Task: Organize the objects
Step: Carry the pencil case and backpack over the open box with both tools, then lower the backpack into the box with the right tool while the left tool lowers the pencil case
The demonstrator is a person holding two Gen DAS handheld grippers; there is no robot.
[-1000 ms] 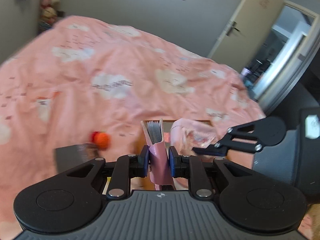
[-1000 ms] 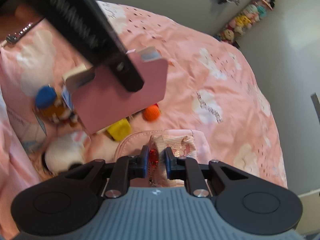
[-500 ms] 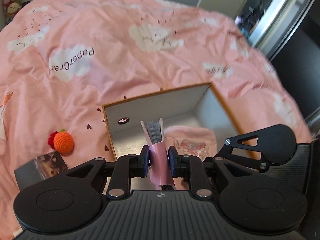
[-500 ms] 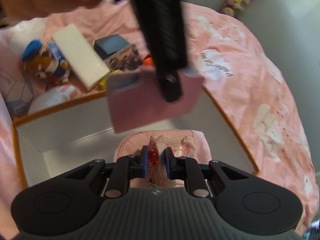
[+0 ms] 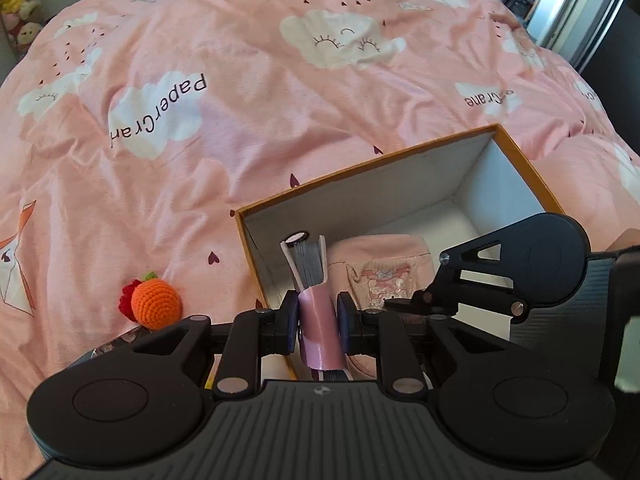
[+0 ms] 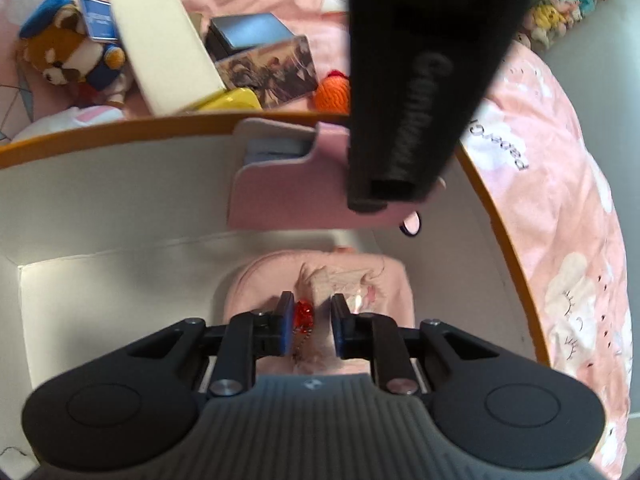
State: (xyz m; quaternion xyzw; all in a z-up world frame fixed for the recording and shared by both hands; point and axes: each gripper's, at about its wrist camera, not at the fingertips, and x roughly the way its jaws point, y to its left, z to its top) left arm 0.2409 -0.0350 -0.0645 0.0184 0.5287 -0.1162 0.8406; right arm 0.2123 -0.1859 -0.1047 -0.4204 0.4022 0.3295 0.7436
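The left claw (image 5: pixel 318 317) is clamped on a pink notebook (image 5: pixel 320 316), held upright over the near corner of the white box (image 5: pixel 400 196). The right claw (image 6: pixel 307 326), its jaws narrow and just starting to part, has a pink pouch (image 6: pixel 360 276) between them, low inside the box. Beyond lie the orange crochet fruit (image 5: pixel 156 304) and the pink bedspread (image 5: pixel 240 80).

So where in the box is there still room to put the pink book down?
The white floor of the box is bare along its far wall and corner, beyond the pink pouch. Outside, the heap around the plush dog and white carton is crowded.
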